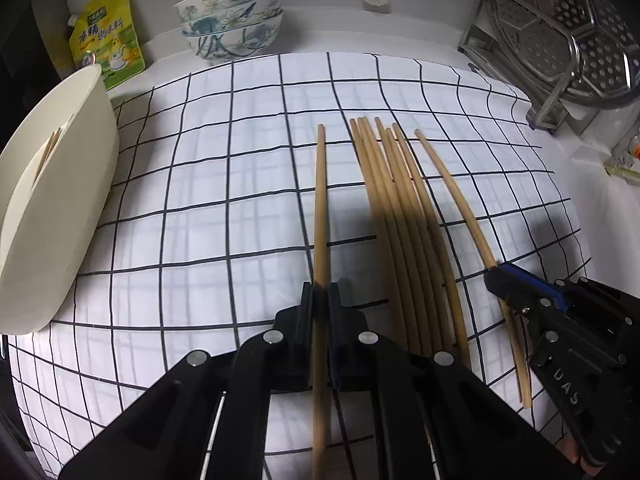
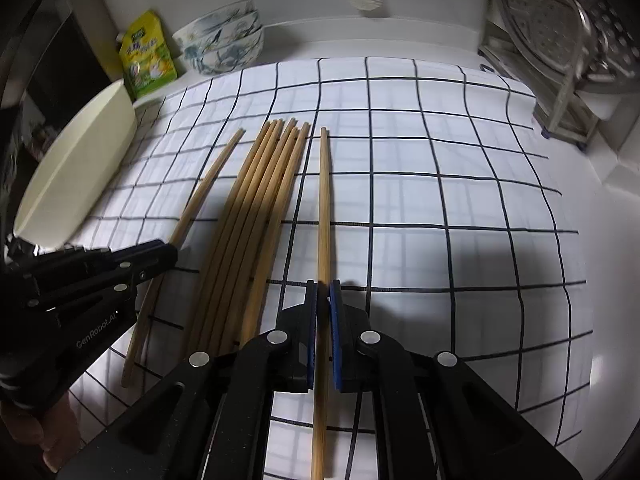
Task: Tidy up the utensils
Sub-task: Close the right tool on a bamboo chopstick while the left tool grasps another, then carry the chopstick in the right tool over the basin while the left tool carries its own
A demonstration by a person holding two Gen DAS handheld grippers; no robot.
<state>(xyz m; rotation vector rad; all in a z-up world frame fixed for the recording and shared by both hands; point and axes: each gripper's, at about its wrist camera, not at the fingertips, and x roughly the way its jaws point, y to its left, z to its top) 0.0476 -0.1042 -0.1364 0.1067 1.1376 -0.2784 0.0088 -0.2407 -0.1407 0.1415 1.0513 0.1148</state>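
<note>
Several wooden chopsticks lie on a white checked cloth. My left gripper is shut on the leftmost chopstick, which lies apart from the bundle. My right gripper is shut on the rightmost chopstick; it shows in the left wrist view on that same stick. The left gripper shows in the right wrist view on its stick, left of the bundle. A cream holder at the left has chopsticks inside.
Stacked patterned bowls and a yellow-green pouch stand at the back left. A metal dish rack stands at the back right. The cream holder also shows in the right wrist view.
</note>
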